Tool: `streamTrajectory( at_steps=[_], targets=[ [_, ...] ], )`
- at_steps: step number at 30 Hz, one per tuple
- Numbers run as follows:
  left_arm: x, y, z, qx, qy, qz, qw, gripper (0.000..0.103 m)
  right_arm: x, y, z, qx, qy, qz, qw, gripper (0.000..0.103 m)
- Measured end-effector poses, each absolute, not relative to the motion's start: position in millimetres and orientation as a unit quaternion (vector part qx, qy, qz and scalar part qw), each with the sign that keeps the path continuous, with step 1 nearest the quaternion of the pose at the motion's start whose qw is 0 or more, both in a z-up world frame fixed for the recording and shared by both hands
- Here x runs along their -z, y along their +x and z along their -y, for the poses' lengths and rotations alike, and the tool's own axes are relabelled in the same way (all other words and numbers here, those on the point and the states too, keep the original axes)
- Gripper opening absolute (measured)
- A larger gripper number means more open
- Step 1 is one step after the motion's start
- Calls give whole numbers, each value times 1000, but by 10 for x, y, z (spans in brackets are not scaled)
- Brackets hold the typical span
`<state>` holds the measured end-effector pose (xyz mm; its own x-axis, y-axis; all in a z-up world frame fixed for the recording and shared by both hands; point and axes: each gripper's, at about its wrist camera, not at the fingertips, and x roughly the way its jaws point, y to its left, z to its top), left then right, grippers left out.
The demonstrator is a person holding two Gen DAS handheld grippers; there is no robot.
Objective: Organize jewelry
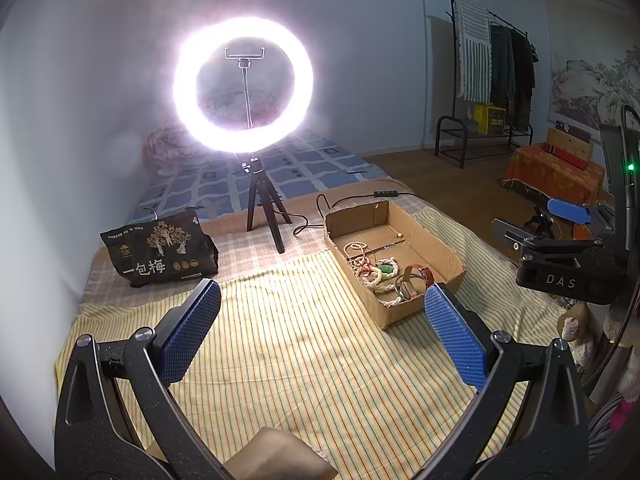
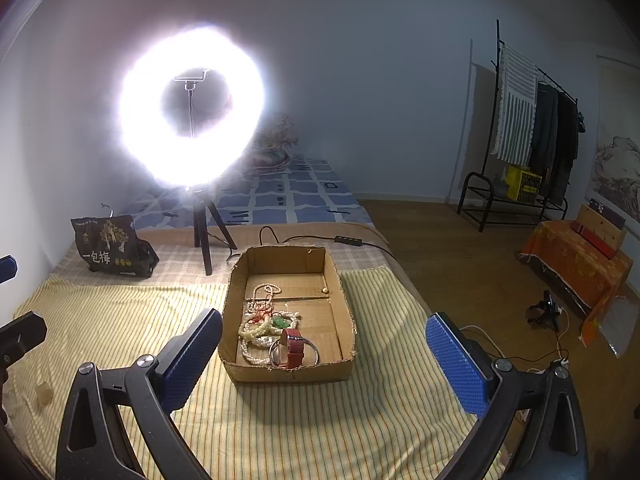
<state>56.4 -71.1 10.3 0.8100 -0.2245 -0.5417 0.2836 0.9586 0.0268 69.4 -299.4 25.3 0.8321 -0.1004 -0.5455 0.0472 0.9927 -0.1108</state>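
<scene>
**Cardboard tray of jewelry ahead of two empty, wide-open tools**

Glare from the ring light (image 2: 192,106) washes out the wall behind it and blurs its own rim, and the phone clip at its centre is only a silhouette. Beads in the cardboard box (image 2: 340,292) are tangled together, so where one strand ends and the next begins is hard to tell (a green piece and some red cord sit among them). One small pale item in the far corner of the box is too small to identify.

Seen from the right hand-held gripper (image 2: 324,354), the box lies straight ahead, between its two fingers and just beyond their tips, on the striped cloth (image 2: 320,432) covering the bed. The pearl strands (image 2: 256,334) fill the box's left half; a red-strapped watch (image 2: 294,346) and a metal bangle (image 2: 314,354) lie at its near end.

From the left hand-held gripper (image 1: 322,314), the same box sits ahead and to the right, its near corner just behind the right finger's blue pad (image 1: 454,334). A dark snack bag (image 1: 160,254) stands ahead to the left.

Both tools have their jaws spread wide, holding nothing and touching nothing. The right one shows at the right edge of the left view, partly cut off.
</scene>
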Motion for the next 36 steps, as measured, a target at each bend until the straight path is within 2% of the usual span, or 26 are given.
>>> streamTrajectory(
  at_steps=[36],
  targets=[
    [-87, 555, 727, 137, 54, -279, 949, 103, -245, 705, 2961, 38, -48, -287, 956, 103]
  ],
)
